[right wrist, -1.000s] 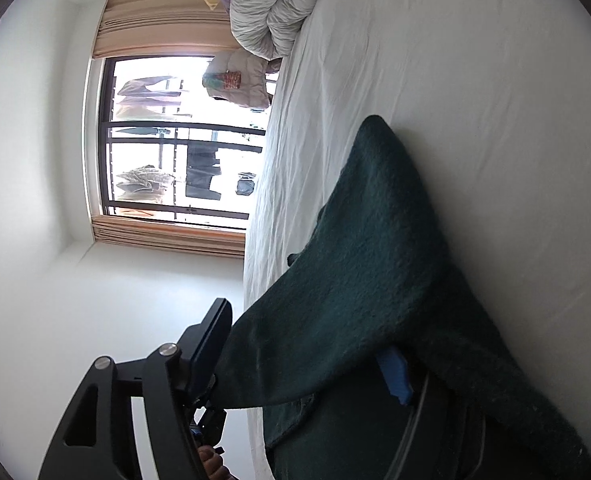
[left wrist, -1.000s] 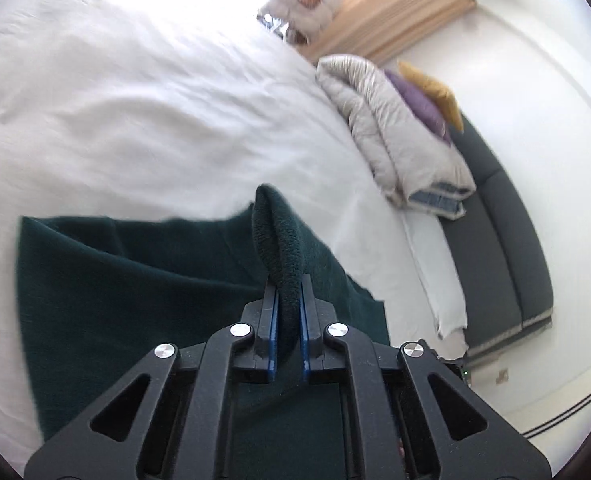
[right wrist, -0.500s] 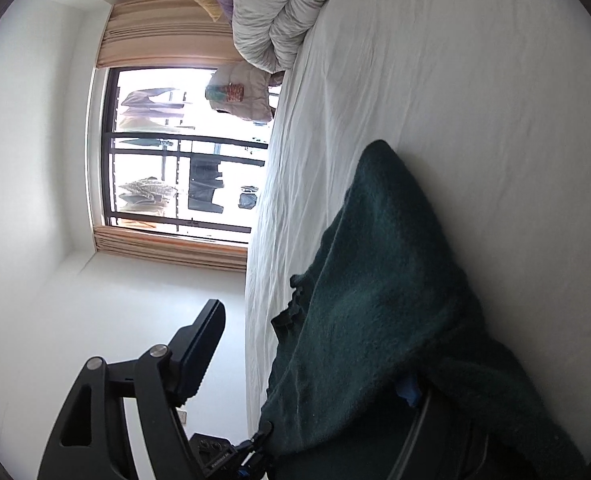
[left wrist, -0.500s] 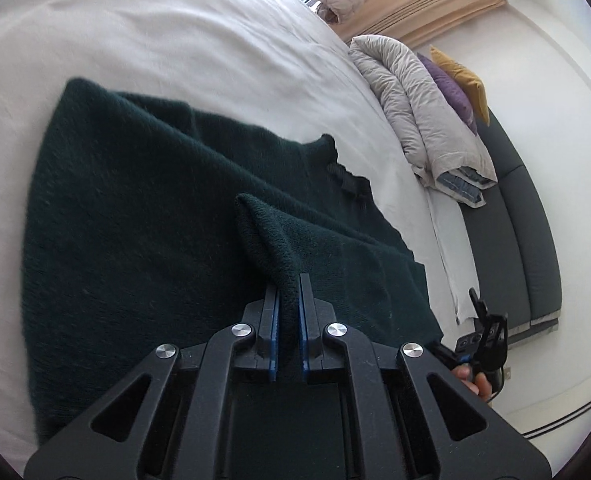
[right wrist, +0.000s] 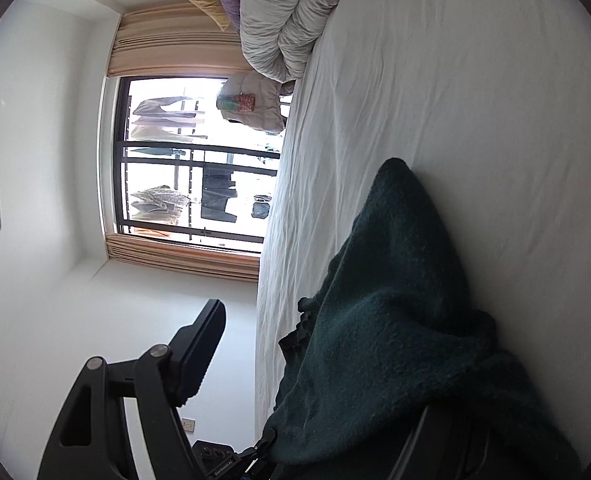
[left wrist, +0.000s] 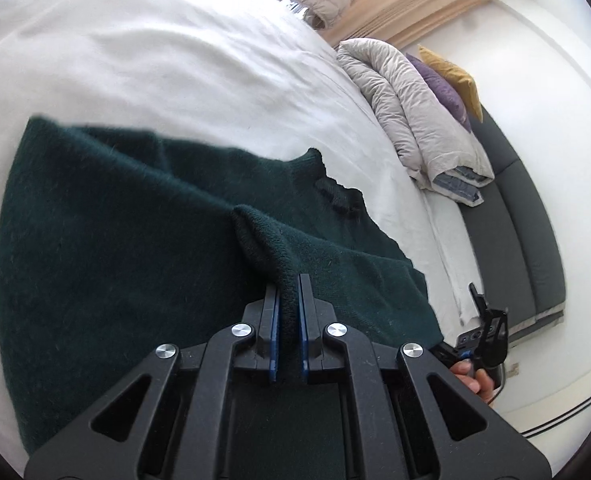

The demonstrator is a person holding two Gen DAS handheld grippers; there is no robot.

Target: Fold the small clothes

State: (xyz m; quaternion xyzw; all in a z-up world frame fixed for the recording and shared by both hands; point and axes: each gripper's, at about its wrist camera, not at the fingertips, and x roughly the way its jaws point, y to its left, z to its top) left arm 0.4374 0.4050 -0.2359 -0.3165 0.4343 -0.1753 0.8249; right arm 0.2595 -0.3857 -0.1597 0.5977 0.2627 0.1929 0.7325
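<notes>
A dark green knit sweater [left wrist: 107,248] lies spread on the white bed sheet [left wrist: 155,68], near the edge. The left gripper [left wrist: 287,284] is clenched on a raised fold of the sweater. The right gripper [right wrist: 315,364] stands released, jaws wide apart; sweater fabric drapes over one finger, with no pinch visible.

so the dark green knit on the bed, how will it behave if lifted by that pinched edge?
Probably floppy: the dark green knit bunches into a ridge where the left gripper pinches its edge. Likely to drag rather than slide on the white sheet, given its fuzzy surface. It drapes over the right gripper, so it may snag there.
</notes>
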